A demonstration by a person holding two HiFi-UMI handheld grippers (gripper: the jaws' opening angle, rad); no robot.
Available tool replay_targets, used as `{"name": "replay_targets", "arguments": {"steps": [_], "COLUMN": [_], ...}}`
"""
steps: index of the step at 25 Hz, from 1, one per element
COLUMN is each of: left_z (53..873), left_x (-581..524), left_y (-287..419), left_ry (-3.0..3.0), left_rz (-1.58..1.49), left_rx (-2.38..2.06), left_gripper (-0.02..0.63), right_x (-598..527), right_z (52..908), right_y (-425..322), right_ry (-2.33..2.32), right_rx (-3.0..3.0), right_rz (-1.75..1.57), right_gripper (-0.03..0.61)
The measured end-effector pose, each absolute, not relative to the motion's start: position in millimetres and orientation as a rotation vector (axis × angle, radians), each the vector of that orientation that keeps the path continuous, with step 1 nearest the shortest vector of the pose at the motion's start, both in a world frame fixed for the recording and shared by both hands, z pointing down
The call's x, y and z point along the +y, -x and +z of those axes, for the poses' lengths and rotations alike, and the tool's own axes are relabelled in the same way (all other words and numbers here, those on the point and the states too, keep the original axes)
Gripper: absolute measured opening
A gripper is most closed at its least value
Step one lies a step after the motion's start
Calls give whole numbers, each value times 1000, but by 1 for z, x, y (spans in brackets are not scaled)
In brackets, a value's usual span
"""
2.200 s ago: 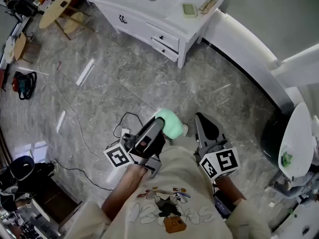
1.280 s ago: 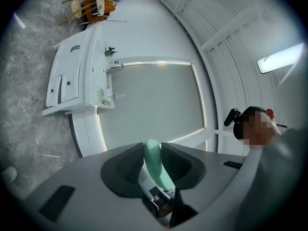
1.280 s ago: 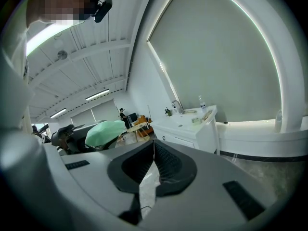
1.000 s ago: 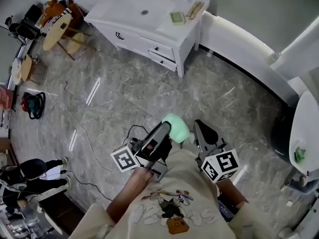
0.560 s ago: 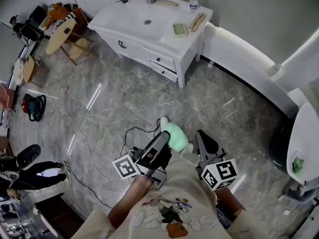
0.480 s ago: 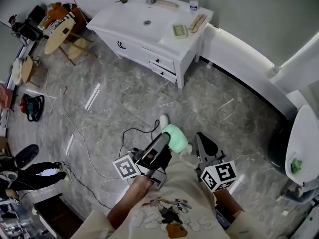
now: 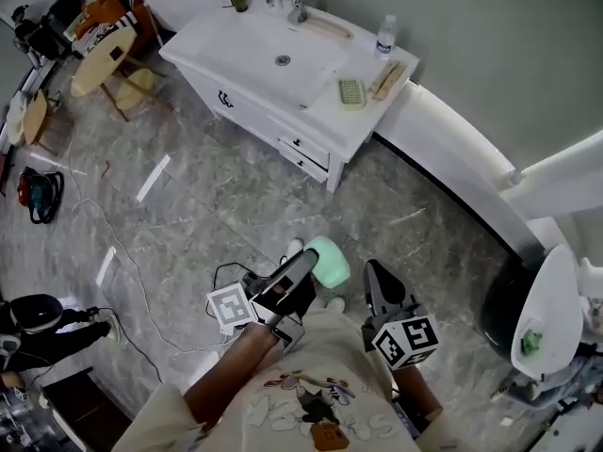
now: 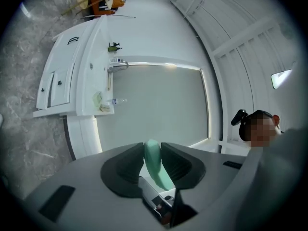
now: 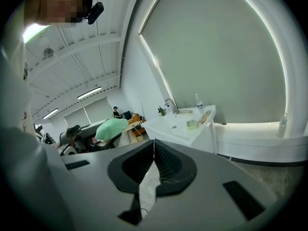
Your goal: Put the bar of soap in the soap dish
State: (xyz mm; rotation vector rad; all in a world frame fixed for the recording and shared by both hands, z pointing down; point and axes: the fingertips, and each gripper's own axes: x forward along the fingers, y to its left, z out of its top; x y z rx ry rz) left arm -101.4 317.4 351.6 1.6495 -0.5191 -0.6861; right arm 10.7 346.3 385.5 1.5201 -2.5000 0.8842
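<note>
The pale green bar of soap (image 7: 326,261) is clamped between the jaws of my left gripper (image 7: 303,266), held low in front of the person's body. In the left gripper view the soap (image 8: 155,163) fills the gap between the dark pads. The green soap dish (image 7: 351,92) lies on the right part of the white vanity top (image 7: 247,43), far ahead; it also shows small as soap dish (image 9: 192,124) in the right gripper view. My right gripper (image 7: 373,271) is beside the left one, shut and empty, its pads meeting at right gripper (image 9: 154,146).
A wooden piece (image 7: 387,80) and a water bottle (image 7: 382,36) stand by the dish; a tap (image 7: 294,3) is behind the basin. A curved white tub edge (image 7: 459,166) runs right of the vanity. Cable (image 7: 122,252) lies on the marble floor. Chairs (image 7: 104,50) stand at far left.
The vanity has grown larger and shifted right in the head view as the person moves toward it. Both grippers keep their pose; the soap stays in the left one.
</note>
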Motion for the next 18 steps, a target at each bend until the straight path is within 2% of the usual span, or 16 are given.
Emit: {"name": "replay_targets", "arguments": {"steps": [6,18], "left_z": [339,354], "left_x": [249,179], "left_y": [132,187], "left_ry": [-1671,-1605], "left_rz": [-719,-714], "left_rx": [-512,-472], "left_gripper": [124,125], "right_x": [274,197], "right_z": [376,387], "right_y": [5,60], "right_ry": [-1580,-1567], "right_rx": [-2500,-2427], "right_rz": [859,919], "right_gripper": [8,8]}}
